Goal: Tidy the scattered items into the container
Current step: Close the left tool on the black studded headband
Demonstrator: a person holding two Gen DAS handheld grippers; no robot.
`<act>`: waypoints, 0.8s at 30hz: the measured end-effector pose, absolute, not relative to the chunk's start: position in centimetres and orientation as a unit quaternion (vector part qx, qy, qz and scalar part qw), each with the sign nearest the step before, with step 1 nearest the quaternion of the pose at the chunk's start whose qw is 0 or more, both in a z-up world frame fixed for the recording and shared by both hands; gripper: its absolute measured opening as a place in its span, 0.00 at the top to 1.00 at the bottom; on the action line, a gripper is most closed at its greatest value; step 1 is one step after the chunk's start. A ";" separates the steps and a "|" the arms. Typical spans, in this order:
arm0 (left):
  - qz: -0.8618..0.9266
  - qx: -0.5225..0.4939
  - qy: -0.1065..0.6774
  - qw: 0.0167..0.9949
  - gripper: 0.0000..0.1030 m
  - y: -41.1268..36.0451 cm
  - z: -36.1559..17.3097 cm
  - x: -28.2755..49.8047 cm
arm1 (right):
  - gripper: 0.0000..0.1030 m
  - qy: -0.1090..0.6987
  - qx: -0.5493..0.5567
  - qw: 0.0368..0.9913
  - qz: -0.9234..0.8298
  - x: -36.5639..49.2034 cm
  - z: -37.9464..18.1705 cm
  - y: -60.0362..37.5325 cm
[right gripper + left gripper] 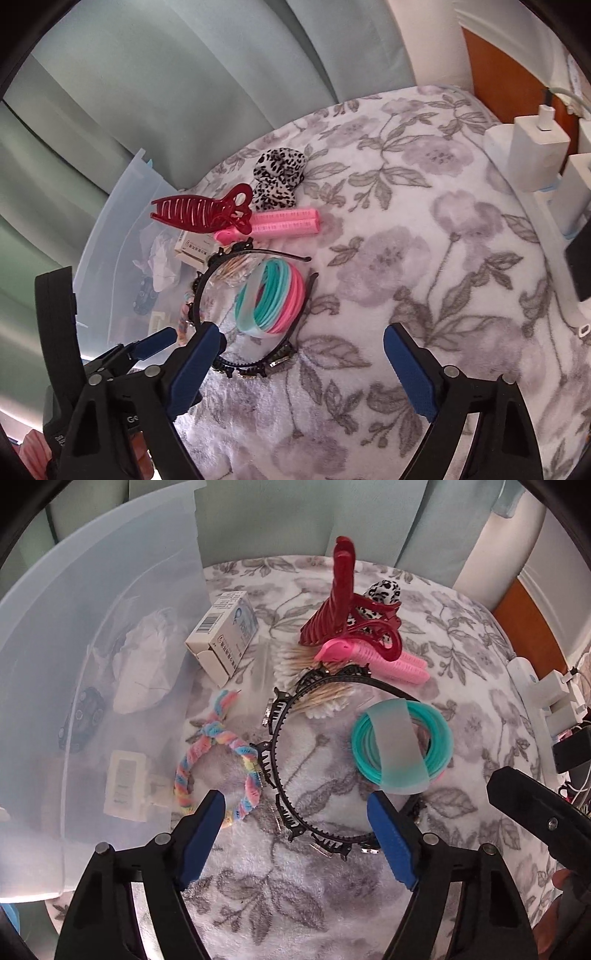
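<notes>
Scattered hair accessories on floral fleece blanket [314, 904]: black toothed plastic headband [280, 760] lies between released left gripper [297, 840] fingers; translucent plastic container [92, 627] at 10 o'clock; right gripper [304, 369] released.

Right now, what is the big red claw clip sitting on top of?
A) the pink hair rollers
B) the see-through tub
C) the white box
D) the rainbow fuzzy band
A: the red claw clip rests on the pink hair rollers, beside the leopard scrunchie, outside the clear tub.
</notes>
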State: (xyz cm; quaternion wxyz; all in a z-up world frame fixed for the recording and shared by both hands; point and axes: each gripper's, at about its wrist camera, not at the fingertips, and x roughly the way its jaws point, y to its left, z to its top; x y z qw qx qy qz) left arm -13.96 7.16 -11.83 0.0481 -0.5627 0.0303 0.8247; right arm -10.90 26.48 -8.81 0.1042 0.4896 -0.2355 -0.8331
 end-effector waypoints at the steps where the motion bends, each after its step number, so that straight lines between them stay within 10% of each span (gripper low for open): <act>1: 0.823 -0.566 0.030 0.045 0.25 7.0 -12.1 -14.0 | 0.15 -0.236 0.492 0.108 -0.831 -11.2 -8.9 26.2; 24: 0.815 -0.578 0.008 0.041 0.72 5.5 -13.9 -14.9 | 0.48 -0.279 0.526 0.128 -0.793 -15.3 -12.8 23.5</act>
